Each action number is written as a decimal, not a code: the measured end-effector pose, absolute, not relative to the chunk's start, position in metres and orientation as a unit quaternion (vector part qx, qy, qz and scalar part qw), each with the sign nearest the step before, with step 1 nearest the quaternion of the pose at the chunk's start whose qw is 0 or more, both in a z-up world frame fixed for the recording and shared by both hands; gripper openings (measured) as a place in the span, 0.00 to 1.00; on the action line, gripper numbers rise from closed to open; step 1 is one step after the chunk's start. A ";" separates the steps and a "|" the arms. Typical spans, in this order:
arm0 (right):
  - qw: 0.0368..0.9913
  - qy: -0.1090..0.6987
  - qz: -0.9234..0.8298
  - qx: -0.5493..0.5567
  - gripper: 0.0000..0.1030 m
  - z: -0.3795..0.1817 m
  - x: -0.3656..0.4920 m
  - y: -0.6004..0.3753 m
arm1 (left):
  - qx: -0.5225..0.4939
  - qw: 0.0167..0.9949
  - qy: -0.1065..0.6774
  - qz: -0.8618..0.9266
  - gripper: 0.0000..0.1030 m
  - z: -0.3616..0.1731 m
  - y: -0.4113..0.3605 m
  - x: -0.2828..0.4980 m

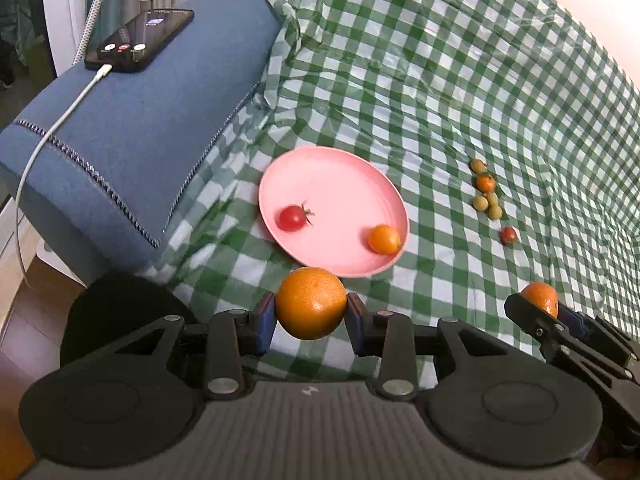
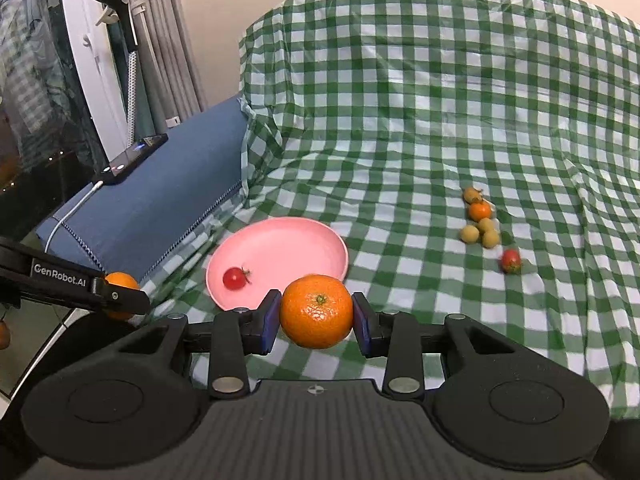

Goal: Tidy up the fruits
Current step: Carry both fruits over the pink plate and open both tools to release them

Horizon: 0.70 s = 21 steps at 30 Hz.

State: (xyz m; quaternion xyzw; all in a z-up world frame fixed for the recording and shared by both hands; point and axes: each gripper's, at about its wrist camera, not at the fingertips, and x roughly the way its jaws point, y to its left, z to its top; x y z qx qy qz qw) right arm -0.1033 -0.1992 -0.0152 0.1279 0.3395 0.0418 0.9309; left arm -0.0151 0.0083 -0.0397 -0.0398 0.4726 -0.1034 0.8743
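My left gripper (image 1: 311, 309) is shut on a large orange (image 1: 311, 302), held just in front of the pink plate (image 1: 340, 184). The plate holds a red cherry tomato (image 1: 292, 218) and a small orange fruit (image 1: 384, 239). My right gripper (image 2: 316, 316) is shut on a tangerine (image 2: 316, 310) with its stem scar facing me, near the plate's (image 2: 280, 240) front rim. The right gripper also shows in the left wrist view (image 1: 540, 308). The left gripper with its orange shows at the left of the right wrist view (image 2: 120, 294).
Loose fruit lies on the green checked cloth (image 1: 480, 80) right of the plate: several small yellow-green fruits (image 1: 486, 202), a small orange one (image 1: 485, 183) and a red tomato (image 1: 508, 235). A blue cushion (image 1: 132, 132) at left carries a phone (image 1: 140, 40) on a white cable.
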 end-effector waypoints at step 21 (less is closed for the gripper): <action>0.926 0.362 0.062 0.084 0.38 -0.067 0.020 -0.182 | -0.005 0.865 0.489 -0.110 0.40 -0.081 -0.026 0.126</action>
